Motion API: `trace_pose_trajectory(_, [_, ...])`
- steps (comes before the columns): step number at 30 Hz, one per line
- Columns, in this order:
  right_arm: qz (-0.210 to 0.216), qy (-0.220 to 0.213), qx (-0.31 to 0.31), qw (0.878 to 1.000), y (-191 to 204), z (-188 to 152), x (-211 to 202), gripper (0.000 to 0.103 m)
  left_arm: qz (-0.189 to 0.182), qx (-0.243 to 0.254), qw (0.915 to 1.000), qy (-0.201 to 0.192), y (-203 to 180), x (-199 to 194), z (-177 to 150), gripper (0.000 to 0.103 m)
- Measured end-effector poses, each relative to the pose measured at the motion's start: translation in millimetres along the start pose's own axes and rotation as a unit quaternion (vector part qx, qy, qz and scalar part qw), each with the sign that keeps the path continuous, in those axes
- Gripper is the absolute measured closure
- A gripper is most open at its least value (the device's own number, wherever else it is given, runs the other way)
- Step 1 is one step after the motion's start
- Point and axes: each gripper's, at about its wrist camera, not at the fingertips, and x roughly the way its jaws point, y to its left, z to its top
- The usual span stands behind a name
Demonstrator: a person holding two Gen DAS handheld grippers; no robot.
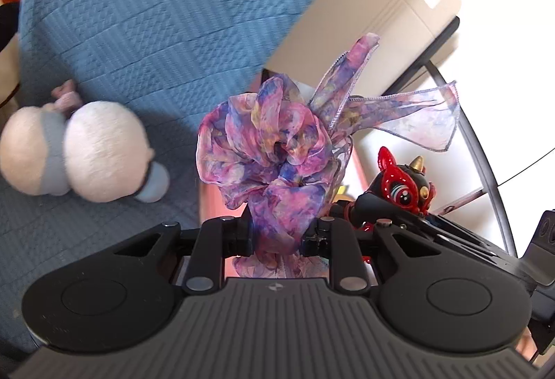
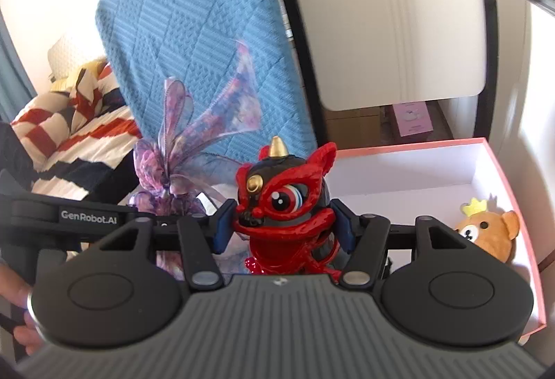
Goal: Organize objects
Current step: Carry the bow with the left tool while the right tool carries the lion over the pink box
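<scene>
Blue quilted cover (image 1: pixel 145 14) behind; left gripper (image 1: pixel 275 240) is pinching the scarf bundle (image 1: pixel 270 150), right gripper (image 2: pixel 282 226) is squeezing the red lion toy (image 2: pixel 288 198).

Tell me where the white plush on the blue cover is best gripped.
Probably at the grey band between the two round lobes of the white plush, coming from above. That waist looks narrowest; the lobes are wide and soft. Both grippers are already full, though.
</scene>
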Motion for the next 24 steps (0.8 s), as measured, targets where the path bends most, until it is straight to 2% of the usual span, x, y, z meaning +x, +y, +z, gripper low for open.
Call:
trace_pose_trajectory(12, [-0.033, 0.004, 0.034, 0.999, -68, -4, -23, 0.042, -0.012, 0.007, 0.9996, 0.026, -53, 56, 0, 0.077])
trace_pose_trajectory(24, [-0.056, 0.049, 0.067, 0.995, -135, -44, 0, 0.042, 0.01, 0.022, 0.9949, 0.098, -70, 142, -33, 0.077])
